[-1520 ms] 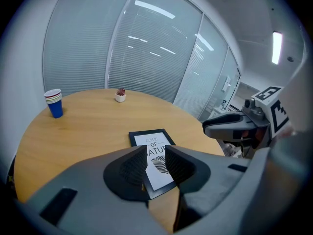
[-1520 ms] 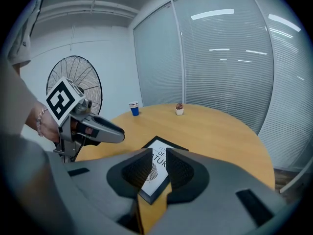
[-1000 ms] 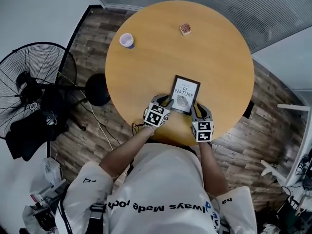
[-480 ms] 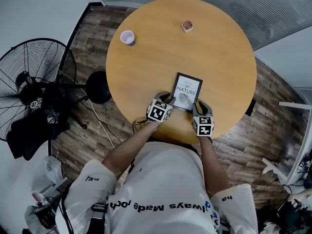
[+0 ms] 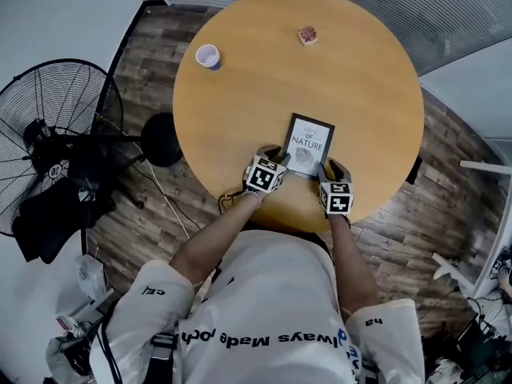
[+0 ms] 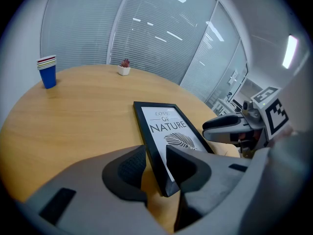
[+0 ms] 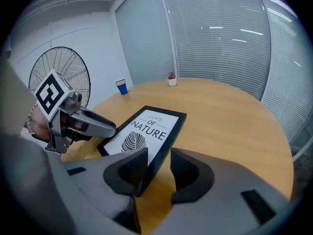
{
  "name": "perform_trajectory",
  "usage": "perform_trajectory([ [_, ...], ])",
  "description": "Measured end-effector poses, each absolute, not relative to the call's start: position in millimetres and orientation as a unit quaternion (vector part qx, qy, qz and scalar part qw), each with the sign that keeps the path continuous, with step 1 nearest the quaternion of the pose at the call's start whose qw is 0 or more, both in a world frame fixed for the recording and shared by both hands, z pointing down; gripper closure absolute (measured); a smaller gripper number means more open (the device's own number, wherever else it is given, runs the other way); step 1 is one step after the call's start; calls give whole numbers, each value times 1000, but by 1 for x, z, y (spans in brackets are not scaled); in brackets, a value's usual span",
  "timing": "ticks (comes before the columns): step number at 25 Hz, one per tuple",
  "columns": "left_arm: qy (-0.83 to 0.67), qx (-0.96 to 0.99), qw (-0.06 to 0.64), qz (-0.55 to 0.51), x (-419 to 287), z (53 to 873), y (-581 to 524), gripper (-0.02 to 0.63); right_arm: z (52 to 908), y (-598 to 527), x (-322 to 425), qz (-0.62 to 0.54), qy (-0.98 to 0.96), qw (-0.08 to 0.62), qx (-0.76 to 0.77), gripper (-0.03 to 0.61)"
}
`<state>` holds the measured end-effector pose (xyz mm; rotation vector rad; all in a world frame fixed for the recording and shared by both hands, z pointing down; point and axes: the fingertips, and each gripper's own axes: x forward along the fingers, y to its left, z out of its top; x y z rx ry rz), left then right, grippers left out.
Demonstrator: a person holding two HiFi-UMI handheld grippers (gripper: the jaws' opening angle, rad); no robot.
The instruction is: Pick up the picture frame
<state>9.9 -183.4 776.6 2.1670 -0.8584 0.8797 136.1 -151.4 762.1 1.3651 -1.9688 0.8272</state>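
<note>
Wooden and round, the table (image 5: 240, 110) carries everything here. Off its left rim a black fan (image 5: 60, 146) stands on the plank floor. A stack of cups (image 5: 208, 56), the outer one blue, sits near the table's far left edge.

At the table's near edge the left gripper (image 5: 278, 157) reaches in over the wood. Its jaws are slightly apart, astride the near left corner of the picture frame (image 5: 310, 140): one jaw is over the printed face, the other is outside the black border, and only a thin gap shows.

The picture frame lies on the table just inside that near edge, with its print reading "NATURE".

The right gripper (image 5: 330, 169) straddles the frame's near right corner. Its jaws are likewise unclenched, with bare wood showing between the border and the outer jaw.

A small potted plant (image 5: 307, 35) stands near the table's far edge.
</note>
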Motion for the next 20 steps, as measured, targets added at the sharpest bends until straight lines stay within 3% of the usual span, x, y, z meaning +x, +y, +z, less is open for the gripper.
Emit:
perform_trajectory([
  [20, -320, 821, 323, 343, 15, 789, -184, 489, 788, -148, 133, 346, -729, 290, 515, 439],
])
